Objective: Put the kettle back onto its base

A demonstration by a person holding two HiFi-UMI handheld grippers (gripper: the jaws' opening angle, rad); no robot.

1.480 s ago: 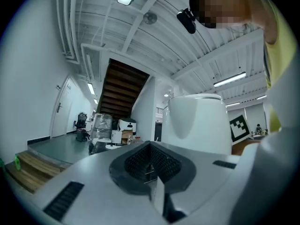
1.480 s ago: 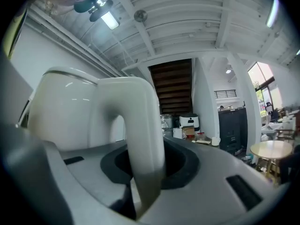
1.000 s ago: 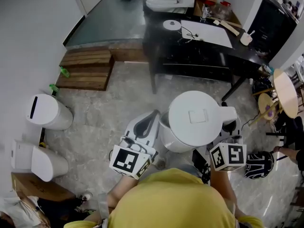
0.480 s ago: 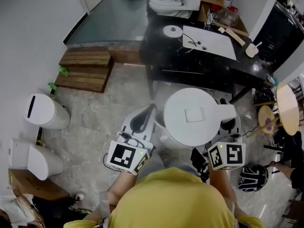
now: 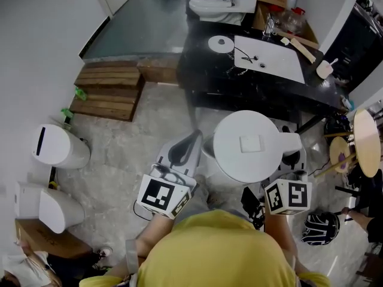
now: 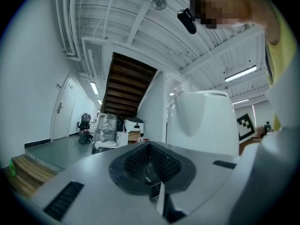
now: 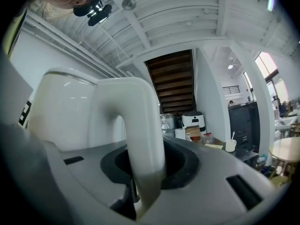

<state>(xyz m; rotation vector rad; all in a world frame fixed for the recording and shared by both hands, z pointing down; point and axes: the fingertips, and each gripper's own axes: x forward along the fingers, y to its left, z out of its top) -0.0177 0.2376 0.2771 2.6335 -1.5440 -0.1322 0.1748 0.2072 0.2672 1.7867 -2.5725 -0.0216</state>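
Observation:
The white kettle [image 5: 248,145] hangs in the air in front of the person, lid up, just short of the black table [image 5: 239,82]. My right gripper [image 5: 291,154] is shut on the kettle's handle [image 7: 136,139], which fills the space between its jaws. My left gripper [image 5: 192,141] is level beside the kettle's left side [image 6: 201,121]; its jaws meet at the tips with nothing between them. The round white kettle base [image 5: 221,42] lies on the far left part of the table, next to a white mat [image 5: 269,49].
On the table's far side are a wooden spatula [image 5: 297,43], a jar [image 5: 290,20] and a white appliance [image 5: 215,3]. Wooden steps [image 5: 108,91] lie to the left, two white bins [image 5: 60,145] further left. A round wooden table [image 5: 366,142] stands at the right.
Both grippers and the kettle have travelled forward together toward the black table, which now lies nearer. The grip on the handle is unchanged.

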